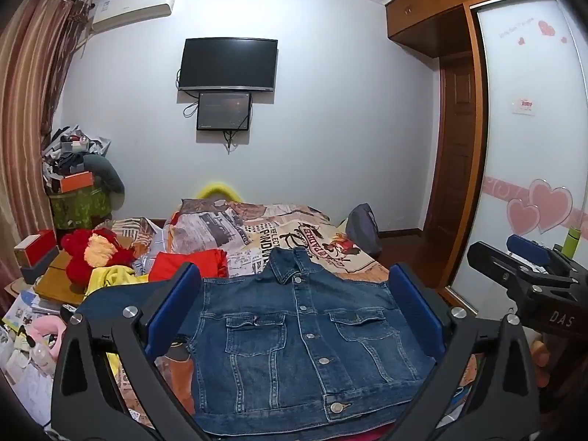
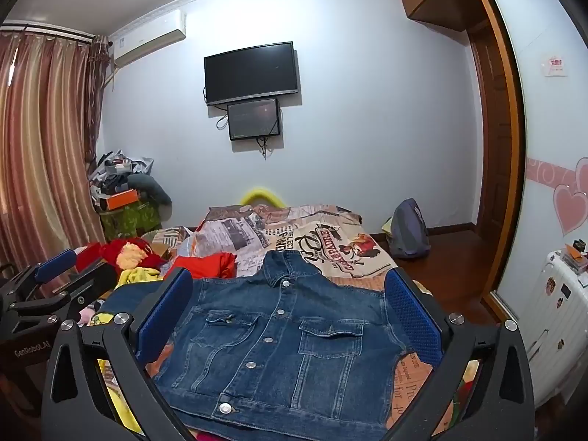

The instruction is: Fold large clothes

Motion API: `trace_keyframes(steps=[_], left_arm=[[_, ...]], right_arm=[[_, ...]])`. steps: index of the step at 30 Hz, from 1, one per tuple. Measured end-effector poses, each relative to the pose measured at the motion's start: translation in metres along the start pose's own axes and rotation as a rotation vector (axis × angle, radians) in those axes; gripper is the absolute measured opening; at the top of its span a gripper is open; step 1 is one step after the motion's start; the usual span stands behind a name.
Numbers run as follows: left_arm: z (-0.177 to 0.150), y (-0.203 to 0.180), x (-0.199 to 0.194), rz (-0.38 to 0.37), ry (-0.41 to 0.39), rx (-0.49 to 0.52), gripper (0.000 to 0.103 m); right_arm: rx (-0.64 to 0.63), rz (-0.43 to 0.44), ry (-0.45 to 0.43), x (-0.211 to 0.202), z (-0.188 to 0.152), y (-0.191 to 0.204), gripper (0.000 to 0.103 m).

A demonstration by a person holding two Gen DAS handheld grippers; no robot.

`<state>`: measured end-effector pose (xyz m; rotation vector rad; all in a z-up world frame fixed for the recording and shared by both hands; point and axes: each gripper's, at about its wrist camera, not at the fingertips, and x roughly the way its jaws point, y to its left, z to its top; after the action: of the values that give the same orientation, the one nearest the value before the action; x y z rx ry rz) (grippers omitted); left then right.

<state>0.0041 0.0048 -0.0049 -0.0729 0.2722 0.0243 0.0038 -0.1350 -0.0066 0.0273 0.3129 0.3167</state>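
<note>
Left wrist view shows my left gripper with its jaws wide apart and nothing between the pads; my right gripper stands the same. The denim jacket lies flat on the bed, front up and buttoned, collar away from me. I judge the denim heavy and rather stiff, not slippery, so it should keep a crease. I would take hold at the shoulder seams or the hem corners.

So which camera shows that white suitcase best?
The right wrist view: the suitcase stands at its right edge, stickers visible. The left wrist view does not show it; the other tongs block that side.
</note>
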Motion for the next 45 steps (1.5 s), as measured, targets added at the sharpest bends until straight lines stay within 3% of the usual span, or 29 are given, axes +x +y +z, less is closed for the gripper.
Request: trace_keyframes(steps=[45], left_arm=[[-0.0019, 0.0094, 0.0070, 0.014, 0.023, -0.031, 0.103]], right_arm=[[-0.007, 0.008, 0.022, 0.0093, -0.0064, 0.0028, 0.103]])
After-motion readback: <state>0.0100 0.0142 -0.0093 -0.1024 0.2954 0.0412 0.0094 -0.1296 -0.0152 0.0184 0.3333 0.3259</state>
